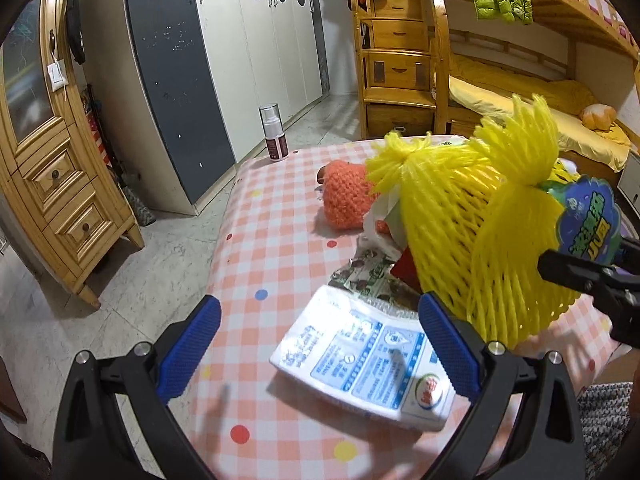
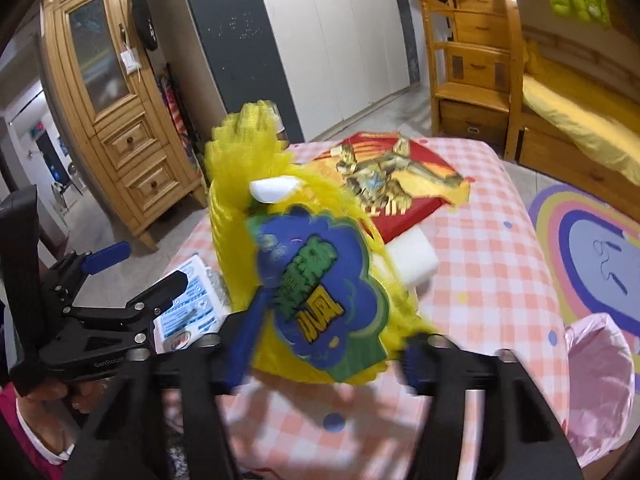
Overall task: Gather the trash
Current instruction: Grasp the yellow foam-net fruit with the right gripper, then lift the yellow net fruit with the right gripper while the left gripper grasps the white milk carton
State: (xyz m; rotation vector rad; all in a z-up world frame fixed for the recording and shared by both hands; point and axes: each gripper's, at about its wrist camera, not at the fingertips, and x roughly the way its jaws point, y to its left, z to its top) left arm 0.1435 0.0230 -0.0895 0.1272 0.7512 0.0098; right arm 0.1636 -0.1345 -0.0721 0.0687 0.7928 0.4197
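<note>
Yellow foam net (image 2: 240,184) with blue-green label (image 2: 320,292), clenched between the right hand-held gripper (image 2: 328,360) pads, above the checked worktop (image 2: 492,248). White-blue packet (image 1: 360,364) lies flat between the released left hand-held gripper (image 1: 316,352) fingers. Pink bag (image 2: 600,380) at right edge.

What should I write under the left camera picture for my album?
Left gripper open over a white-and-blue packet on the checked tablecloth, beside a yellow mesh bag.
</note>
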